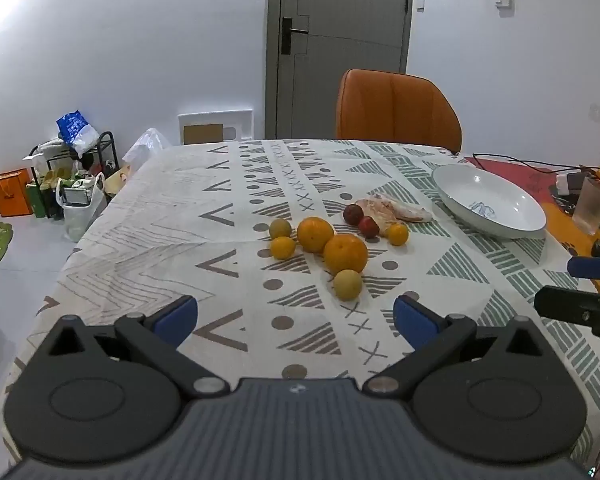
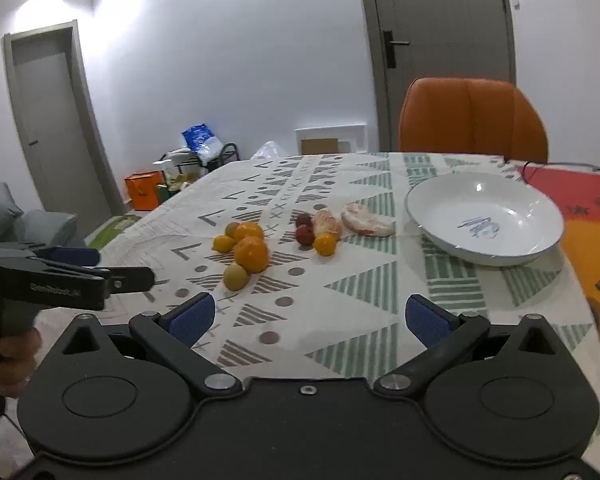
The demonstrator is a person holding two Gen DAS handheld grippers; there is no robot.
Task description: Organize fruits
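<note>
Several fruits lie loose on the patterned tablecloth (image 1: pixel 220 184): two large oranges (image 1: pixel 346 254), small yellow-green citrus (image 1: pixel 348 285), two dark red fruits (image 1: pixel 353 214) and peeled pomelo pieces (image 1: pixel 392 209). An empty white bowl (image 1: pixel 488 200) stands to their right; it also shows in the right wrist view (image 2: pixel 484 216), with the fruit cluster (image 2: pixel 251 255) to its left. My left gripper (image 1: pixel 296 318) is open and empty, short of the fruits. My right gripper (image 2: pixel 307 318) is open and empty, above the cloth, nearer than the bowl.
An orange chair (image 1: pixel 396 108) stands at the table's far side. A clear cup (image 1: pixel 592 206), cables and small items sit on a red-orange mat (image 2: pixel 588 216) at the right. The table's left edge drops to the floor, where bags and a rack (image 1: pixel 72 168) stand.
</note>
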